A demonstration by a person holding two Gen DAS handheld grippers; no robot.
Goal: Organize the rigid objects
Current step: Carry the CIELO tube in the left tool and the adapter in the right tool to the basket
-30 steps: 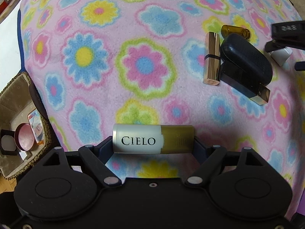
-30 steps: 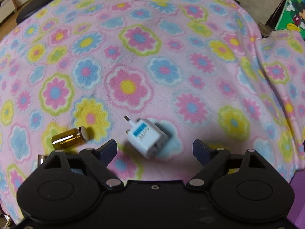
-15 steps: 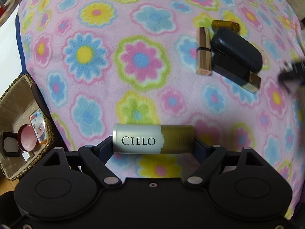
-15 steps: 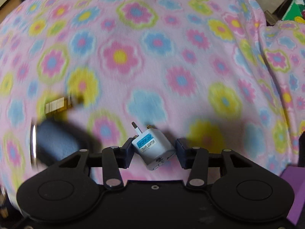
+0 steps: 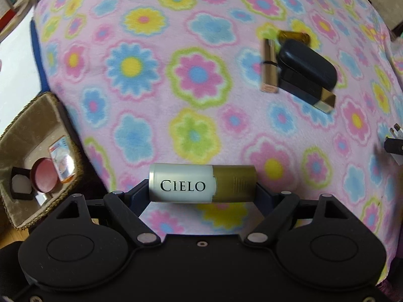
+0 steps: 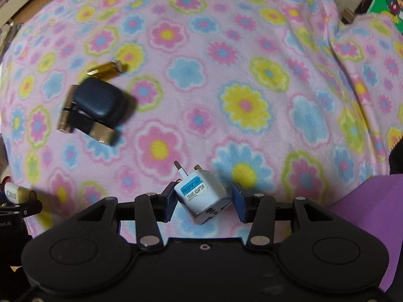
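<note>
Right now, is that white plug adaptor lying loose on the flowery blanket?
No, the right gripper holds the white travel adaptor clamped between its fingers.

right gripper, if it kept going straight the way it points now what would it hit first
Most likely the bare flowered blanket. The right gripper, shut on the white travel adaptor, points steeply down at open fabric. The dark case lies well off to the left. Depth is hard to judge.

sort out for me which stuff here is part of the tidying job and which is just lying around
Part of the job:
- CIELO tube, held in the left gripper
- travel adaptor, held in the right gripper
- dark case, gold lipstick, amber vial
- basket with things already in it

Just lying about:
- floral blanket
- purple mat
</note>
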